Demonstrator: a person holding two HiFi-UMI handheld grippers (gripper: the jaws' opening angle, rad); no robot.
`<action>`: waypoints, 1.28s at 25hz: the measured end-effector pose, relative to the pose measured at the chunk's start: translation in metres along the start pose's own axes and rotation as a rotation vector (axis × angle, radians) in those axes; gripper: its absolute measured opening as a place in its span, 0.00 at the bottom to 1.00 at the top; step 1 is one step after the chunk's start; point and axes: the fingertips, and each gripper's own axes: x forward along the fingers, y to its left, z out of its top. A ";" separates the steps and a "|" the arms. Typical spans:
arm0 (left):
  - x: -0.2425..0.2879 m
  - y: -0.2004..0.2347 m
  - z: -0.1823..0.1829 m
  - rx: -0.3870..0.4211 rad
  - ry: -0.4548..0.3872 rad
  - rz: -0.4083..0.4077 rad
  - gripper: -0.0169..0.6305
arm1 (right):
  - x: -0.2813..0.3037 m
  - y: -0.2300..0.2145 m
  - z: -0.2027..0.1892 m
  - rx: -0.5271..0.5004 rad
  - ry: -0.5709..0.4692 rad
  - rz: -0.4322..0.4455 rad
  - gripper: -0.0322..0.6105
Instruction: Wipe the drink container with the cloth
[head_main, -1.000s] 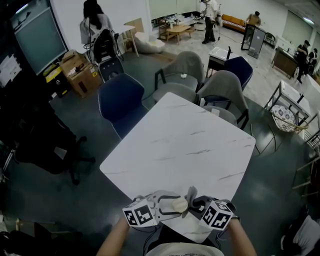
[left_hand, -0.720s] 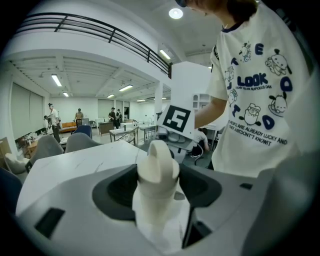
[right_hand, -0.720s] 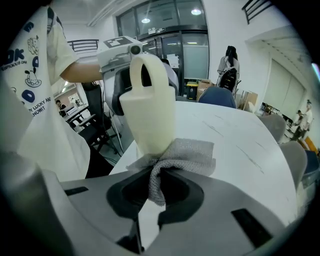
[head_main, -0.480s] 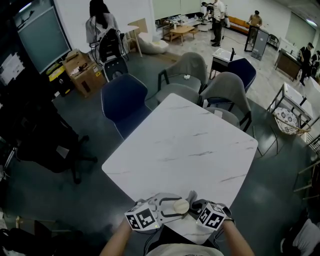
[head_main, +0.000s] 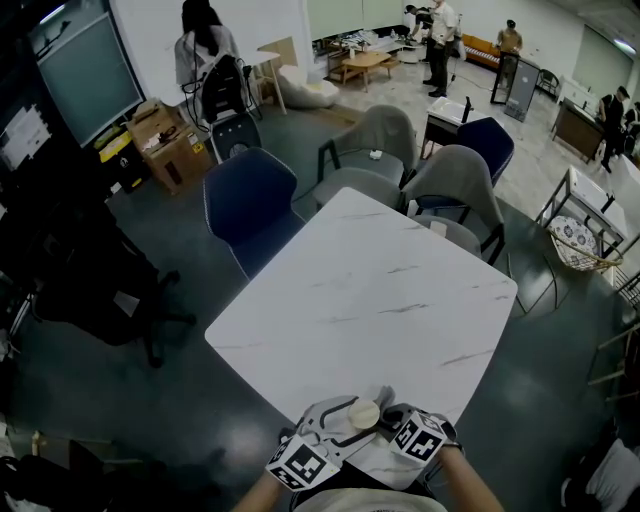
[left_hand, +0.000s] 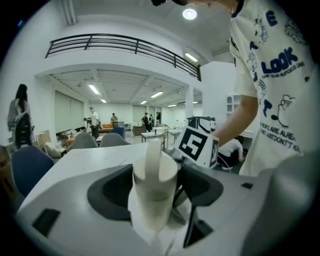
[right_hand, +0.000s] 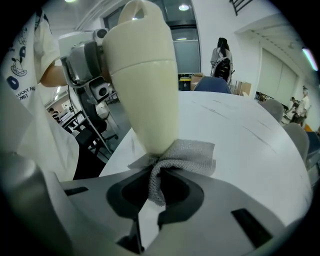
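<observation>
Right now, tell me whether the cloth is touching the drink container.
Touching. The right gripper view shows the grey cloth bunched up against the lower end of the drink container, with no gap between them.

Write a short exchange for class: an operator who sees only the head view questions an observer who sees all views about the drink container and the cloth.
Operator: Is the cream plastic drink container actually gripped?
Observer: Yes; the left gripper jaws clasp its sides, though they have just opened slightly.
Operator: And the grey knitted cloth?
Observer: The right gripper jaws pinch a bunched fold of it, just under the container's narrow end.
</observation>
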 end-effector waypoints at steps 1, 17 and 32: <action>0.000 0.001 0.002 -0.029 -0.012 0.036 0.46 | 0.001 0.000 0.000 0.004 0.000 -0.002 0.12; 0.000 0.010 0.007 -0.149 -0.074 0.259 0.46 | 0.001 0.000 0.001 0.011 -0.008 -0.028 0.12; -0.001 0.007 0.008 -0.082 -0.072 0.066 0.46 | -0.036 0.005 0.027 -0.048 -0.046 -0.014 0.12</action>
